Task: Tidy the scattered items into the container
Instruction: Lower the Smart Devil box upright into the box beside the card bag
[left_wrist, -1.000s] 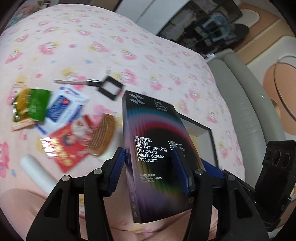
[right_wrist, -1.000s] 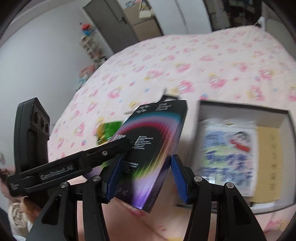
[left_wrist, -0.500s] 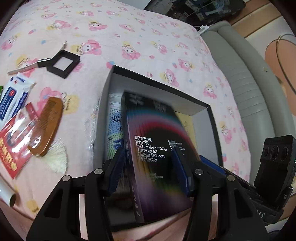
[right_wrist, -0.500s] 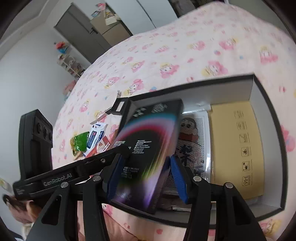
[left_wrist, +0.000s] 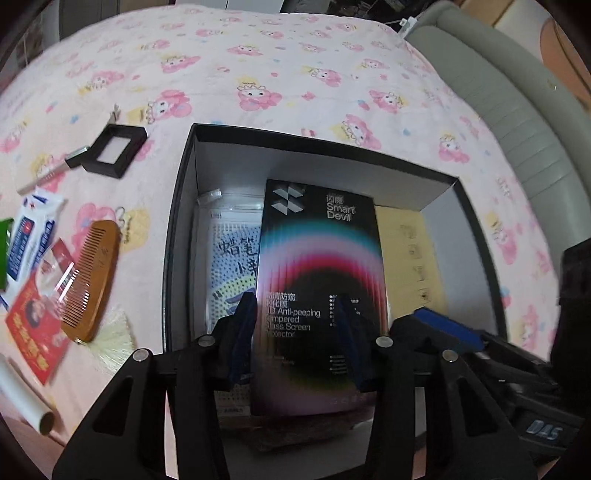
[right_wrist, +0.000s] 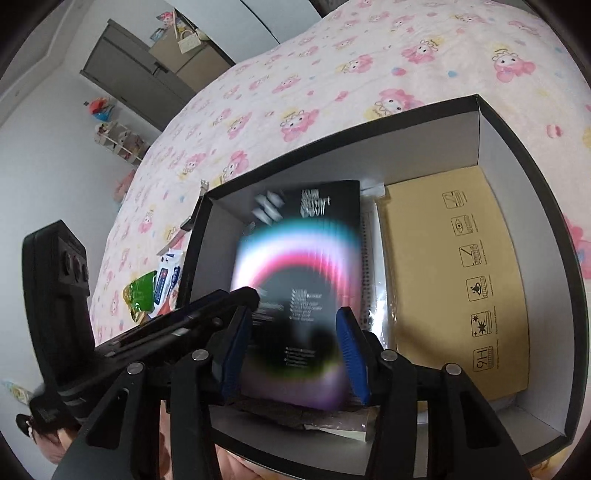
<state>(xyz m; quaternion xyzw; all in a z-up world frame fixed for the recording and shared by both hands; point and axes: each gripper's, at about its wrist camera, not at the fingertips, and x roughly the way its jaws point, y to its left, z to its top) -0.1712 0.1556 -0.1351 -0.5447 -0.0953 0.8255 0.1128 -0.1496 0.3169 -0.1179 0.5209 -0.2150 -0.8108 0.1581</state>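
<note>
Now both grippers have the black screen-protector box (left_wrist: 319, 295) low inside the container (left_wrist: 181, 206), over a bagged item (left_wrist: 229, 258) on its floor and beside a tan envelope (right_wrist: 454, 280). Both pairs of jaws have just been closing with the box between them; the left gripper (left_wrist: 295, 328) and the right gripper (right_wrist: 291, 347) each clamp it by its long edges, blue pads (left_wrist: 242, 325) against the card. To finish well, I judge the box should go down flat before either lets go (a tilted drop could leave it leaning on the wall), then both should part together and lift straight out. A comb (left_wrist: 92, 280), packets (left_wrist: 33, 325) and a small frame (left_wrist: 114, 149) lie outside on the bedspread (left_wrist: 295, 66).
</note>
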